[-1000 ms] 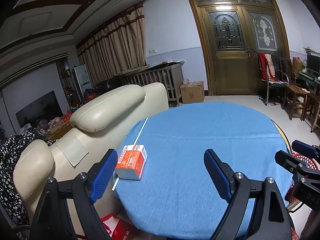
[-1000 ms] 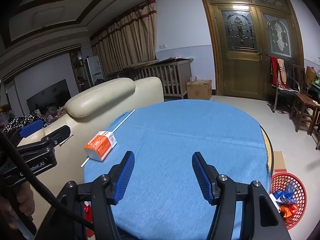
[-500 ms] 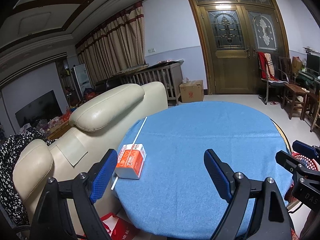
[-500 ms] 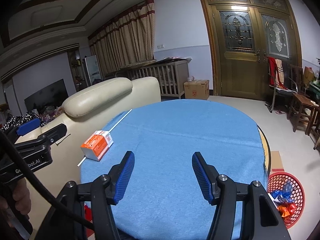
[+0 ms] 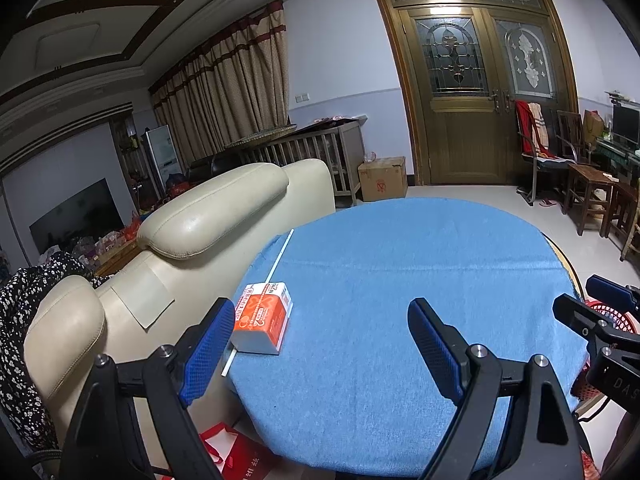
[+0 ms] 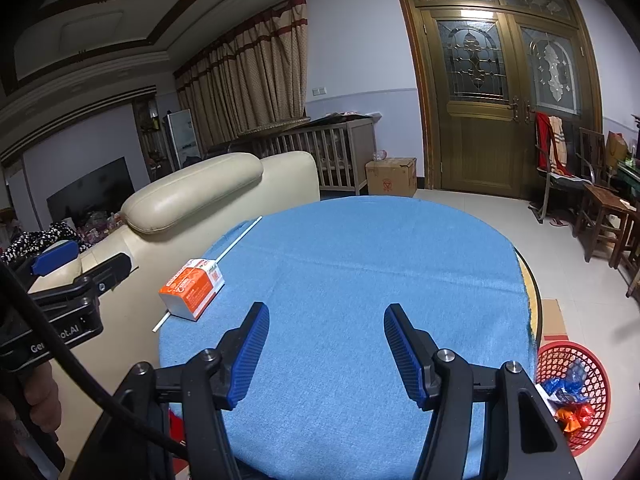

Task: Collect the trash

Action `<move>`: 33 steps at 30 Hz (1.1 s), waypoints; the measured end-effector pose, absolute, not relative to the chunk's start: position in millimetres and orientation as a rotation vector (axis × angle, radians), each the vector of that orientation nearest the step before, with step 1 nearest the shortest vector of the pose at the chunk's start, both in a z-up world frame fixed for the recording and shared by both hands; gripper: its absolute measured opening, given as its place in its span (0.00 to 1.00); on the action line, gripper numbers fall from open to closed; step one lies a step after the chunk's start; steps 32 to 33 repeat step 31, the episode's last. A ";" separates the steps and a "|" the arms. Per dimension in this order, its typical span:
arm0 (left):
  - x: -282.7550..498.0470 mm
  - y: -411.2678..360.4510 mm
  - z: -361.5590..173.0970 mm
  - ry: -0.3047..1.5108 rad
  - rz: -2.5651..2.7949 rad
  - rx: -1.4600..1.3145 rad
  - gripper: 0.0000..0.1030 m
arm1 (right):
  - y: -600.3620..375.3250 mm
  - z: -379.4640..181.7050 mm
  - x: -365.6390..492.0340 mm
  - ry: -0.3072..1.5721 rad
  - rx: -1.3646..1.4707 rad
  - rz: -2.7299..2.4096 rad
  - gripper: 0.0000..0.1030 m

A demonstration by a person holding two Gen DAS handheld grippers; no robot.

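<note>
1. Orange-and-white carton [image 5: 262, 317] lies flat at the 9 o'clock edge of the round blue-clothed table [image 5: 400, 280], on top of a thin white stick [image 5: 276, 264].
2. Red mesh basket [image 6: 573, 392] stands on the floor at the table's 4 o'clock side and holds wrappers.
3. Left gripper [image 5: 322, 348]: jaws spread wide, holding nothing; left finger tip close beside the carton.
4. Right gripper [image 6: 326, 354]: jaws wide apart, empty, over bare cloth.
</note>
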State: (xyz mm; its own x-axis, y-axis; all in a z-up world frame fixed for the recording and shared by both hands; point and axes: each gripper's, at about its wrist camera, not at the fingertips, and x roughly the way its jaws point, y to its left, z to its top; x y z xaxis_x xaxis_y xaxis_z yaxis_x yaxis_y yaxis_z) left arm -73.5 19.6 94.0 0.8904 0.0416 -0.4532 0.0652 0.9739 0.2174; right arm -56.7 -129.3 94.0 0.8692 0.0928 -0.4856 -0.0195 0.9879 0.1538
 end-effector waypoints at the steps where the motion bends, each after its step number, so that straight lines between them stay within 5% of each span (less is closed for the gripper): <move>1: -73.3 19.7 93.5 0.475 -0.013 0.231 0.86 | -129.7 93.8 -56.4 0.514 0.146 0.058 0.62; 33: 5.7 2.0 58.8 0.606 -0.015 0.217 0.86 | -177.1 49.5 37.9 0.632 0.166 -0.039 0.62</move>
